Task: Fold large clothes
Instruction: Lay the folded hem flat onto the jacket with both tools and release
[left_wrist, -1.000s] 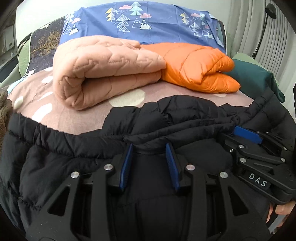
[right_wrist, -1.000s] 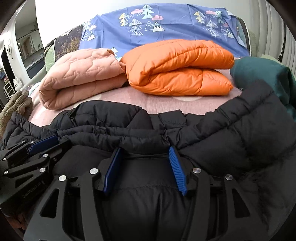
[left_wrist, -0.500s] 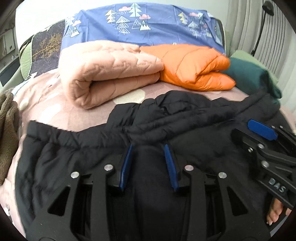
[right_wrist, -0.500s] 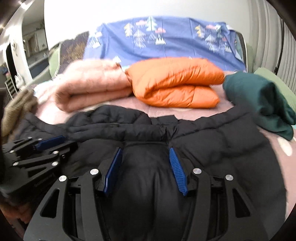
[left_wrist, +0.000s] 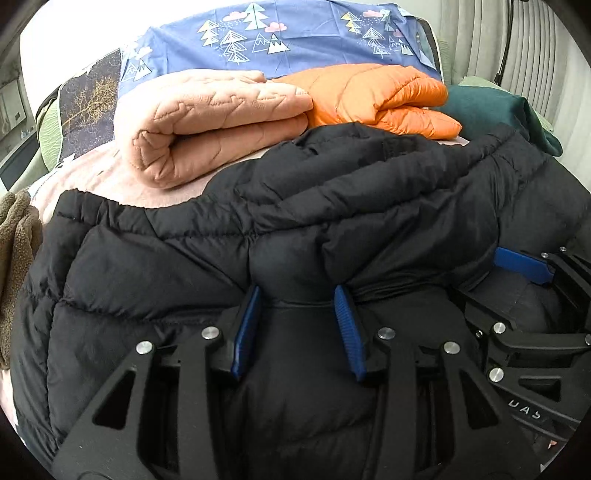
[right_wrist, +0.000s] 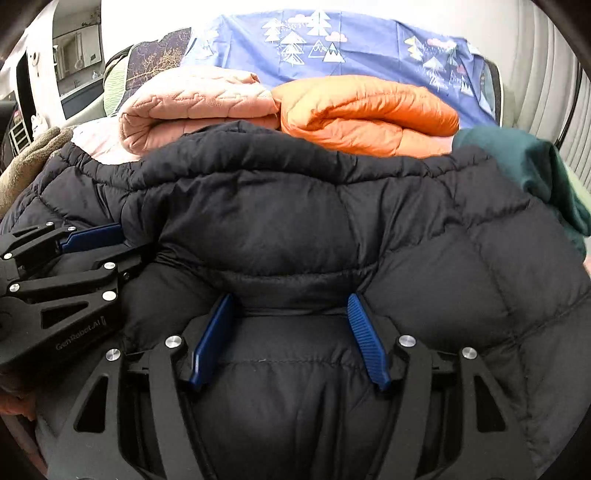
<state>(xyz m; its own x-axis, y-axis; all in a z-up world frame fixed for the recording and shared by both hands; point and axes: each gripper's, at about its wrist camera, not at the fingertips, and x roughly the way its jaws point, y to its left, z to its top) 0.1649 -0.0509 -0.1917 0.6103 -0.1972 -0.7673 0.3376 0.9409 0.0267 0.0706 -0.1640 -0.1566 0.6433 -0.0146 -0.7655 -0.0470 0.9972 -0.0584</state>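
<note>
Nearest to me, both grippers sit side by side low on a black puffer jacket (left_wrist: 155, 266), the garment being folded, which lies spread over the near part of the bed. The left gripper (left_wrist: 299, 325) has a bulge of the jacket's padding swelling up between its blue pads, and the right gripper (right_wrist: 288, 332) straddles a wider fold of the same cloth. Both sets of jaws have just been opening with the jacket between them. The pads flank the cloth, but I cannot tell whether they press on it or merely stand beside it.

My reading is that a fold carried toward the far side is being laid down and let go. The jacket's far edge humps up in a thick ridge, not flat. The next move, I'd judge, calls for freeing the pads cleanly from the slippery, springy padding without dragging the fold back, then pressing or taking a fresh edge.

Just past the ridge lie a folded pink quilted jacket (left_wrist: 207, 122) on the left and a folded orange jacket (right_wrist: 365, 114) beside it, touching. A dark green garment (right_wrist: 524, 166) sits at the right, and a blue sheet with tree prints (left_wrist: 295, 40) hangs behind.
</note>
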